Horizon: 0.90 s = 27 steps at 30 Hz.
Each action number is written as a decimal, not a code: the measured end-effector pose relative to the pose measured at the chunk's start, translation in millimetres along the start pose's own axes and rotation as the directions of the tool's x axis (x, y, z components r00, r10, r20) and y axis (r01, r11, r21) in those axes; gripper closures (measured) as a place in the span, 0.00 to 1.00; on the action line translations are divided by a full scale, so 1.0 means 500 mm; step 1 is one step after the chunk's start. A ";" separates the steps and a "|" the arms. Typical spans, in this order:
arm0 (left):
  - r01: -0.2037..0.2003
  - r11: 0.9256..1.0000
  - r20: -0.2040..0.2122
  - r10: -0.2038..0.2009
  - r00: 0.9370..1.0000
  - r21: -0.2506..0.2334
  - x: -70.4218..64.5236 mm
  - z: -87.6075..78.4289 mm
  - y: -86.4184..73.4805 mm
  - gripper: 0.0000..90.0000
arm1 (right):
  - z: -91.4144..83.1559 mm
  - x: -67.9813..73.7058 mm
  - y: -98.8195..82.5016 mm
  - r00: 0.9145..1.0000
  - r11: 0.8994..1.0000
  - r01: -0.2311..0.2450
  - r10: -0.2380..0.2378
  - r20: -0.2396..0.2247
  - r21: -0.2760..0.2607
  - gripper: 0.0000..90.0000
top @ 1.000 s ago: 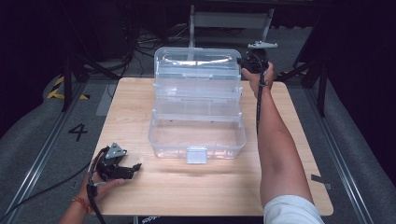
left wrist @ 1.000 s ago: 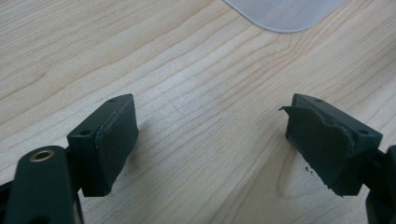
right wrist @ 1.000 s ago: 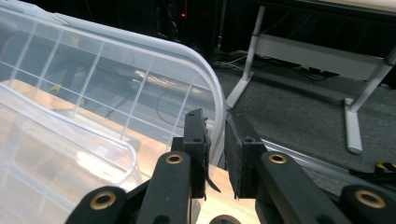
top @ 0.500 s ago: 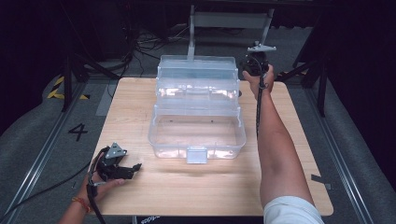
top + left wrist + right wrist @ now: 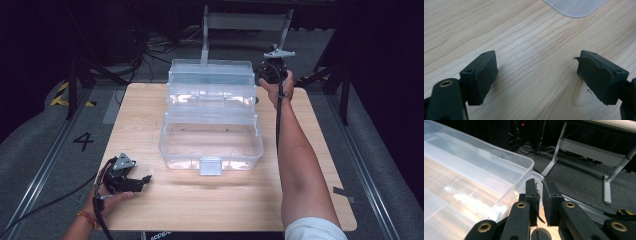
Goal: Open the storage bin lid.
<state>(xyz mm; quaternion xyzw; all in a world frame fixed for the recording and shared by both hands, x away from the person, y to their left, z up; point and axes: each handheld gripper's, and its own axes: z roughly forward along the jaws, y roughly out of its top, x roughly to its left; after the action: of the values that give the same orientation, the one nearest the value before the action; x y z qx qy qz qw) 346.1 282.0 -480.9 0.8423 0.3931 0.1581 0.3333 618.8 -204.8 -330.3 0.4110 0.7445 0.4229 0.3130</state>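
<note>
Right gripper (nearly closed) at clear box's far corner

From above, the right tongs sat behind the hand by the worktop's far right corner, their jaws hidden. The box was cut off by the left gripper view's top edge. The clear walls blurred whatever lay within.
</note>
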 end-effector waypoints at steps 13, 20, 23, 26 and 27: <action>0.007 1.000 -0.002 -0.007 1.000 -0.007 -0.001 0.001 -0.001 0.19 | -0.060 0.009 -0.024 0.998 0.998 0.059 -0.059 -0.031 0.006 0.92; 0.008 1.000 -0.004 -0.008 1.000 -0.006 -0.002 0.001 -0.001 0.19 | -0.094 0.010 -0.036 0.996 0.997 0.081 -0.080 -0.033 0.005 0.88; 0.009 1.000 -0.006 -0.009 1.000 -0.005 -0.002 0.001 -0.001 0.19 | -0.109 0.014 -0.042 0.995 0.996 0.091 -0.091 -0.040 0.005 0.86; 0.013 1.000 -0.005 -0.013 1.000 -0.004 -0.003 0.001 -0.001 0.19 | -0.118 0.018 -0.047 0.994 0.995 0.102 -0.102 -0.047 0.007 0.85; 0.010 1.000 -0.008 -0.010 1.000 -0.005 -0.002 0.000 -0.001 0.19 | -0.121 0.020 -0.048 0.993 0.994 0.110 -0.110 -0.046 0.008 0.85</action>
<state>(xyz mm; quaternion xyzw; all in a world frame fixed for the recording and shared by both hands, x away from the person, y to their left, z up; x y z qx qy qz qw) 345.2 281.2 -481.4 0.8387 0.3984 0.1608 0.3346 556.6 -226.0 -325.9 0.3613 0.7752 0.4103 0.3165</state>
